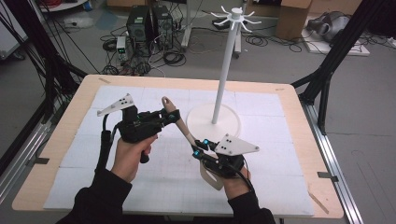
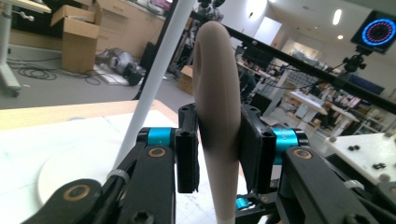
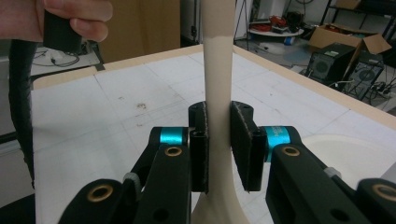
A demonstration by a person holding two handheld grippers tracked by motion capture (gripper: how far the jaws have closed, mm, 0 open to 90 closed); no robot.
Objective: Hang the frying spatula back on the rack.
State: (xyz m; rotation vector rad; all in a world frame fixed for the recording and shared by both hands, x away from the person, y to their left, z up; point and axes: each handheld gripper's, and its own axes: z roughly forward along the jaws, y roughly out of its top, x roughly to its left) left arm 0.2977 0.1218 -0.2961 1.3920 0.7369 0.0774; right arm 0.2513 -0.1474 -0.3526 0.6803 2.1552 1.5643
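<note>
Above table [image 1: 70, 140] | both hand-held grippers pinch one beige shoehorn [image 1: 184, 133]: left [image 1: 170, 115], right [image 1: 195, 149] | no legible writing

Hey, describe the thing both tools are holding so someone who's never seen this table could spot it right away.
Start at the tall white stand on the table. Just in front of its round base, a long beige spatula is held in the air between the left tool and right tool. Nothing else there is slim and beige.

Grey floor [image 1: 369, 116] with cable clutter [image 1: 140, 58], two black PC towers [image 1: 150, 23] and cardboard boxes [image 1: 294, 16] beyond the desk [image 1: 56, 140].
</note>
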